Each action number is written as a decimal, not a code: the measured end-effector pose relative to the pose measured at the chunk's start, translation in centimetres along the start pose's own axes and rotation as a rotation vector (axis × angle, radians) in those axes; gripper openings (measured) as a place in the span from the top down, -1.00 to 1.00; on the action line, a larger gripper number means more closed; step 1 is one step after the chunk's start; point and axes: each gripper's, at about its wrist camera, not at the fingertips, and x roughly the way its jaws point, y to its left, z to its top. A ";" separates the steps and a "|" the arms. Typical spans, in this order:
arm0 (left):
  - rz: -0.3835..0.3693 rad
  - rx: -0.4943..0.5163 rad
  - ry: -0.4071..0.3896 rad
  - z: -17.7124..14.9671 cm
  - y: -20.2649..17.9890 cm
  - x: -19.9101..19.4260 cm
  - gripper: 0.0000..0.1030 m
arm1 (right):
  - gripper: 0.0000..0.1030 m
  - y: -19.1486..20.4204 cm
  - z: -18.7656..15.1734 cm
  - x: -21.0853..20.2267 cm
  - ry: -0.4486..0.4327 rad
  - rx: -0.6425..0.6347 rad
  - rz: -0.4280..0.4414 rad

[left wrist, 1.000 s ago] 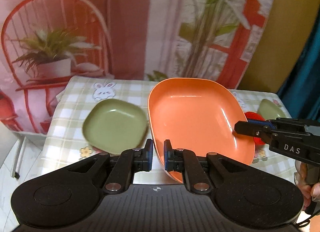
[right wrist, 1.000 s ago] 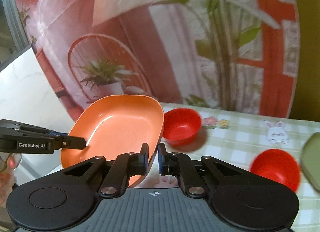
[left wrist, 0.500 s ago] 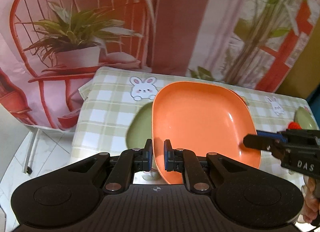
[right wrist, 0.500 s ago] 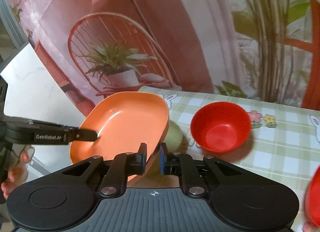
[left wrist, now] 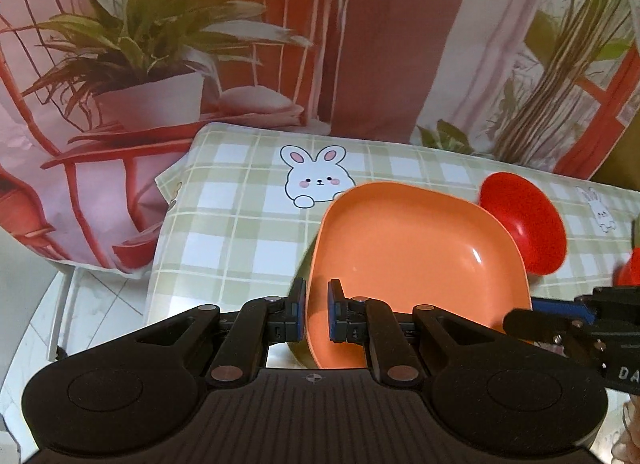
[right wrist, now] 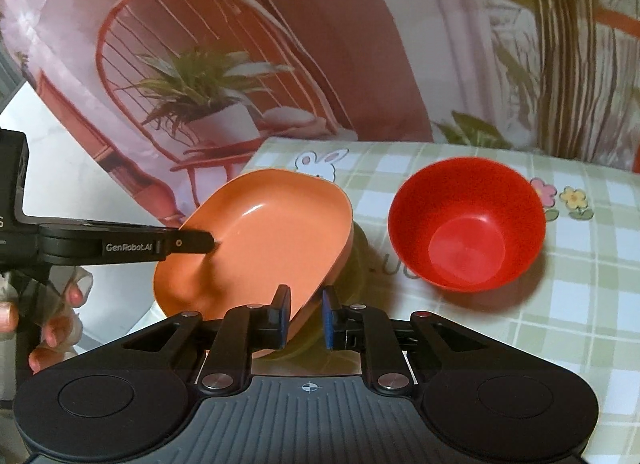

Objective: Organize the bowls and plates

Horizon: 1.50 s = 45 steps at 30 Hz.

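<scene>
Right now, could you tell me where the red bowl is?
The red bowl stands upright on the checked tablecloth, just right of the orange plate in the right wrist view, near the flower prints.

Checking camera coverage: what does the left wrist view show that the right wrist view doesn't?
Only the left wrist view: the left gripper with jaws shut on the orange plate at its near rim, plus a second red item at the right edge.
Only the right wrist view: the right gripper with jaws that have just been opening around the plate's rim, the inside of the red bowl, flower prints and a person's hand.
Both: the orange plate over a green plate, the red bowl, and the bunny-print checked tablecloth.
</scene>
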 end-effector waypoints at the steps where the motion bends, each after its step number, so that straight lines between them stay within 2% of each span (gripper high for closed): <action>1: 0.001 -0.004 0.000 0.0 0.2 0.3 0.77 | 0.69 0.1 0.0 0.1 0.000 -0.001 0.000; 9: 0.027 -0.018 -0.025 0.1 0.7 1.5 0.77 | 0.67 0.2 -0.3 1.6 0.016 0.000 -0.003; 21: 0.052 0.010 -0.010 -0.1 0.4 3.1 0.75 | 0.67 0.3 -0.6 2.9 0.039 -0.016 -0.045; 45: 0.077 0.044 -0.001 0.0 0.1 3.0 0.75 | 0.67 0.5 -0.5 2.9 0.040 -0.032 -0.061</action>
